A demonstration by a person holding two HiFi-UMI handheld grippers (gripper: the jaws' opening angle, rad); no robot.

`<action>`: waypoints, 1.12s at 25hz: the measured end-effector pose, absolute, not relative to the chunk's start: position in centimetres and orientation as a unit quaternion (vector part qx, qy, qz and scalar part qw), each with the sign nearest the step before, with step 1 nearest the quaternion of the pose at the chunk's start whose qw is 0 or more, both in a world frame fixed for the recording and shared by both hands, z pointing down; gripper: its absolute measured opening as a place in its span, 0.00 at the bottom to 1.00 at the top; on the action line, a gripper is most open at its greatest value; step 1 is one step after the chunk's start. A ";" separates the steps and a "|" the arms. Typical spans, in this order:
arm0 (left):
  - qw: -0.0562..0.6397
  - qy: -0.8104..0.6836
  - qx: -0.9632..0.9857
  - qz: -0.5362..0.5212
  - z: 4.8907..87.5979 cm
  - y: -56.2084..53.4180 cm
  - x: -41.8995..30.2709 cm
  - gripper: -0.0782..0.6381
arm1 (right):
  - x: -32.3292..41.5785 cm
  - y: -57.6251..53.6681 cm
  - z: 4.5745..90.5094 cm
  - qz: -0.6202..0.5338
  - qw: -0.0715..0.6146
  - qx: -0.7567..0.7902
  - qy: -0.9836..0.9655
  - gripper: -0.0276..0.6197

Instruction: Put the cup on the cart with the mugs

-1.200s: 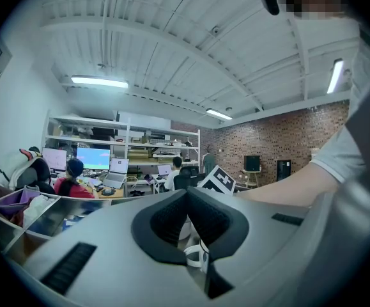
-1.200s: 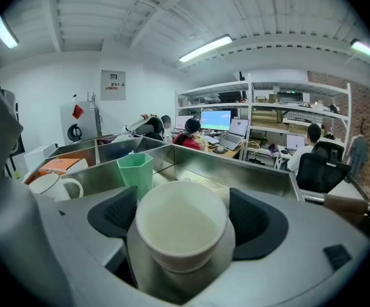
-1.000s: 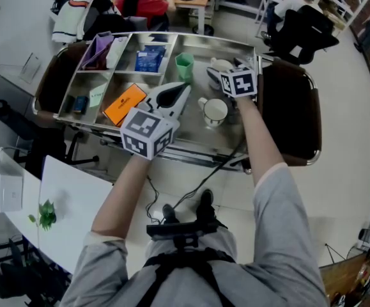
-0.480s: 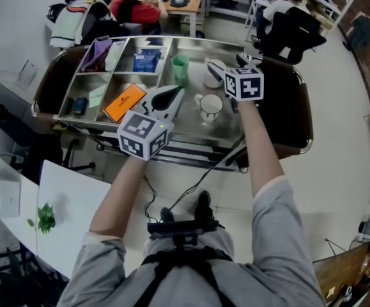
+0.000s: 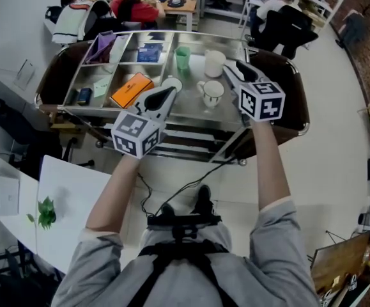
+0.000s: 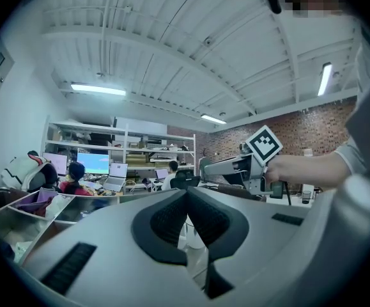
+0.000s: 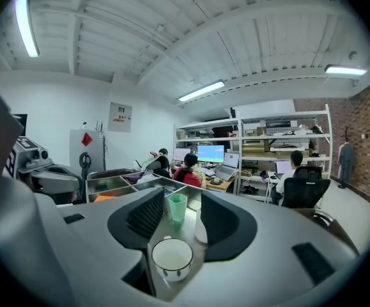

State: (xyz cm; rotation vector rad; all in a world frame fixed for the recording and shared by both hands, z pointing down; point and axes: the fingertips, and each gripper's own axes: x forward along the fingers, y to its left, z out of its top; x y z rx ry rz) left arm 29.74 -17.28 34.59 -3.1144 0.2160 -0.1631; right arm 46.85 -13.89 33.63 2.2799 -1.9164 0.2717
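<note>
Three vessels stand on the metal cart [image 5: 185, 115]: a green cup [image 5: 183, 58], a white cup [image 5: 214, 62] beside it, and a white mug [image 5: 211, 93] nearer me. My right gripper [image 5: 228, 68] hovers just right of the white cup, apart from it. Its jaws have just been closing and still show a gap with nothing between them. In the right gripper view, the mug [image 7: 172, 258] and green cup [image 7: 177, 207] lie beyond the jaws [image 7: 183, 198]. My left gripper [image 5: 173, 82] is shut and empty, left of the mug, its tips [image 6: 186, 194] meeting.
The cart's left compartments hold an orange box [image 5: 131, 89], a blue packet [image 5: 150, 53] and a purple bag [image 5: 103, 47]. Dark chairs [image 5: 293, 94] flank the cart. People sit at desks behind it. A white table with a small plant [image 5: 44, 213] is at lower left.
The right gripper has let go of the white cup and drawn back and up; the cup now stands alone beside the green cup. The left gripper has also pulled back toward me.
</note>
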 end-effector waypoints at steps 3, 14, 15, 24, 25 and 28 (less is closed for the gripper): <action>0.007 0.070 -0.996 -0.045 34.5 -16.8 28.0 0.11 | 45.0 -11.3 33.0 0.083 0.063 0.763 -0.637 0.24; -0.003 0.072 -0.996 -0.048 37.1 -14.2 23.7 0.11 | 40.1 -3.2 35.7 0.098 0.022 0.773 -0.626 0.17; -0.002 0.071 -0.996 -0.049 37.3 -13.9 23.4 0.11 | 39.8 -2.6 36.1 0.101 0.018 0.774 -0.625 0.17; -0.004 0.077 -0.996 -0.053 39.0 -12.8 20.1 0.11 | 36.6 0.8 39.6 0.121 0.023 0.776 -0.618 0.17; -0.006 0.080 -0.995 -0.053 39.1 -12.8 19.6 0.11 | 36.4 1.0 39.9 0.123 0.025 0.777 -0.617 0.17; -0.013 0.095 -0.994 -0.051 39.5 -13.2 18.3 0.11 | 35.6 1.8 40.9 0.128 0.026 0.780 -0.612 0.15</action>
